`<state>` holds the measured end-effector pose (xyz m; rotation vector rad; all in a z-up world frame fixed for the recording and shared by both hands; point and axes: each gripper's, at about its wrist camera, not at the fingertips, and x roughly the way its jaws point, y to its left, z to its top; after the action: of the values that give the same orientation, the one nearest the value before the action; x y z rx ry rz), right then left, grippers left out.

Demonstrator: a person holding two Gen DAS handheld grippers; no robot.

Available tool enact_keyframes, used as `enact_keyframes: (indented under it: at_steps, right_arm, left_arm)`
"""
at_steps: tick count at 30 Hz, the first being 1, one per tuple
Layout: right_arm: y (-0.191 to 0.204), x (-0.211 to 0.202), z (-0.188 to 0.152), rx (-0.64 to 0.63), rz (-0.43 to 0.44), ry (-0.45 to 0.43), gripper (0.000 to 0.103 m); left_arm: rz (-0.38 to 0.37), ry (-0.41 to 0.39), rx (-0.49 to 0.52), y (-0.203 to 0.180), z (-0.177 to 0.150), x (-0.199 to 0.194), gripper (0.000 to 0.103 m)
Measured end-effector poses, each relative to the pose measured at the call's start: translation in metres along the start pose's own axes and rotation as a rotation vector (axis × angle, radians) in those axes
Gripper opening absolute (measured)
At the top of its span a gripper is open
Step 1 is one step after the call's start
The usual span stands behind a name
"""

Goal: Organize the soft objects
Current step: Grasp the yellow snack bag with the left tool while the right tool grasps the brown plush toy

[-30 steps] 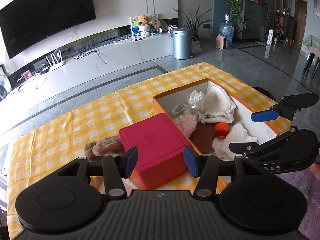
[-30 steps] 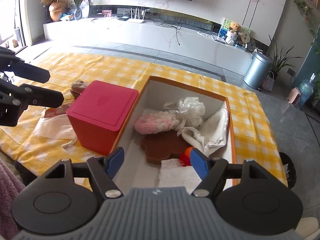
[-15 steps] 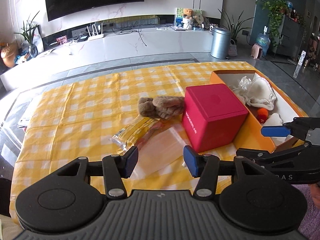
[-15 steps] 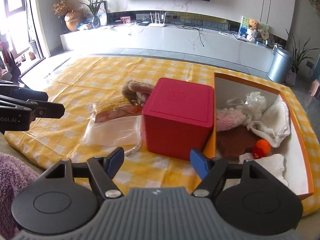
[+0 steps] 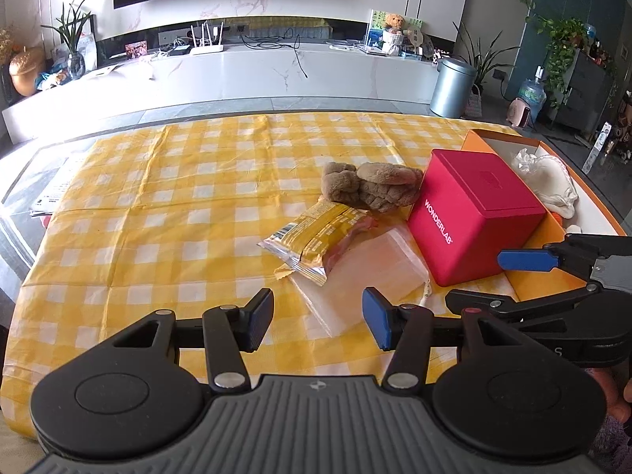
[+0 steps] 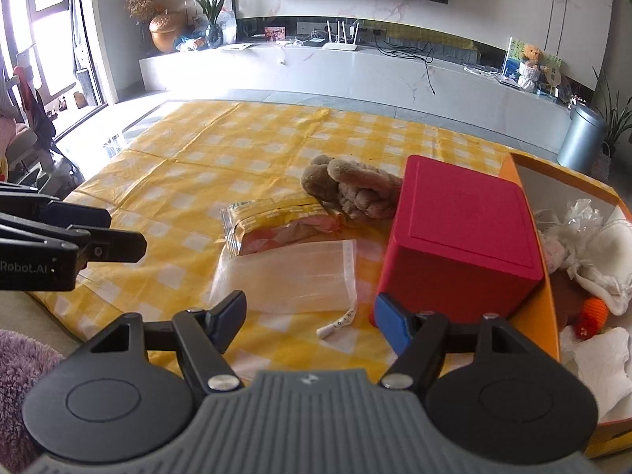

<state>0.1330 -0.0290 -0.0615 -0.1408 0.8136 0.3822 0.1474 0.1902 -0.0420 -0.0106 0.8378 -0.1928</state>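
We hold both the left gripper [image 5: 318,318] and right gripper [image 6: 310,314] wide, empty; mid-frame lie one brown plush [image 5: 369,185], one red box [image 5: 474,221], one snack packet [image 5: 316,237].

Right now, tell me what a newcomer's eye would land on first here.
The red box stands out, set on the yellow checked tablecloth against the orange storage box. Behind it lies a brown plush toy, with a yellow snack packet in front of the toy.
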Motion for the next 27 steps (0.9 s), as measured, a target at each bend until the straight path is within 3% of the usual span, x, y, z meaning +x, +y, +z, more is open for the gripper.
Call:
enact_keyframes:
  at_steps: [5, 10, 18, 27]
  right_arm:
    - [0.012, 0.023, 0.001, -0.037, 0.021, 0.030, 0.068]
    - [0.018, 0.045, 0.017, -0.102, 0.045, 0.070, 0.061]
    - [0.018, 0.083, 0.038, -0.181, 0.062, 0.110, 0.059]
    - [0.026, 0.112, 0.041, -0.269, 0.063, 0.094, 0.058]
  left_arm:
    - [-0.020, 0.026, 0.038, 0.012, 0.003, 0.023, 0.062]
    - [-0.049, 0.039, 0.173, 0.011, 0.018, 0.045, 0.062]
    - [-0.097, 0.103, 0.319, 0.013, 0.041, 0.095, 0.080]
    - [-0.143, 0.178, 0.366, 0.011, 0.056, 0.151, 0.086]
